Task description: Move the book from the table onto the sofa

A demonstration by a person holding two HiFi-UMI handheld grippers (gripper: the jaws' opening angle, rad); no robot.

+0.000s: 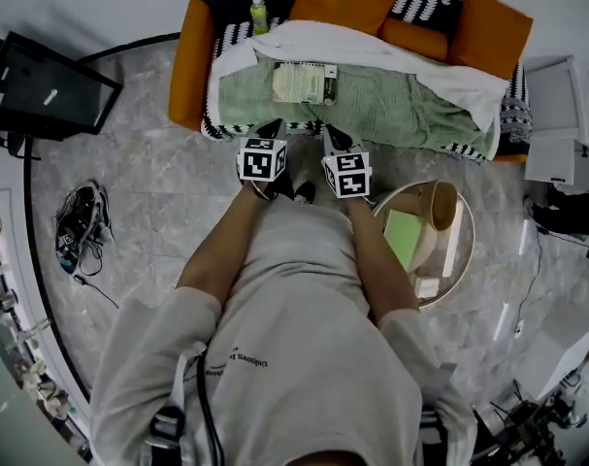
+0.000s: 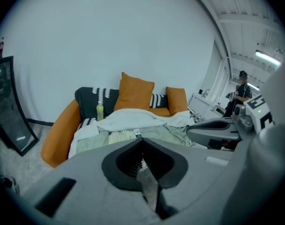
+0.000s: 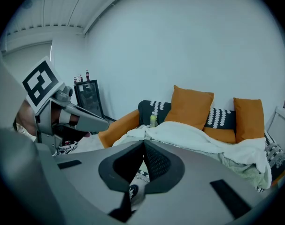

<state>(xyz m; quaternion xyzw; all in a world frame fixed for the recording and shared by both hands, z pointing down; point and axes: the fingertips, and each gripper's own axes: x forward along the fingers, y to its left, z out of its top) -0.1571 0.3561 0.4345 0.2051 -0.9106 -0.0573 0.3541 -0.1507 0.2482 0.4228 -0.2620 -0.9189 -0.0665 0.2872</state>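
The book (image 1: 304,83) lies flat on the green blanket on the orange sofa (image 1: 190,61); its pale cover also shows in the left gripper view (image 2: 123,136). My left gripper (image 1: 272,127) and right gripper (image 1: 331,135) hover side by side just short of the sofa's front edge, pointing at it. Both are shut with nothing between their jaws, as the left gripper view (image 2: 142,159) and the right gripper view (image 3: 143,165) show. Neither touches the book.
A round table (image 1: 466,250) at my right holds a green flat thing (image 1: 403,238) and a wooden cup (image 1: 441,207). A green bottle (image 1: 259,15) stands on the sofa's back left. A black frame (image 1: 51,90), shoes (image 1: 81,223) and white furniture (image 1: 556,115) stand around.
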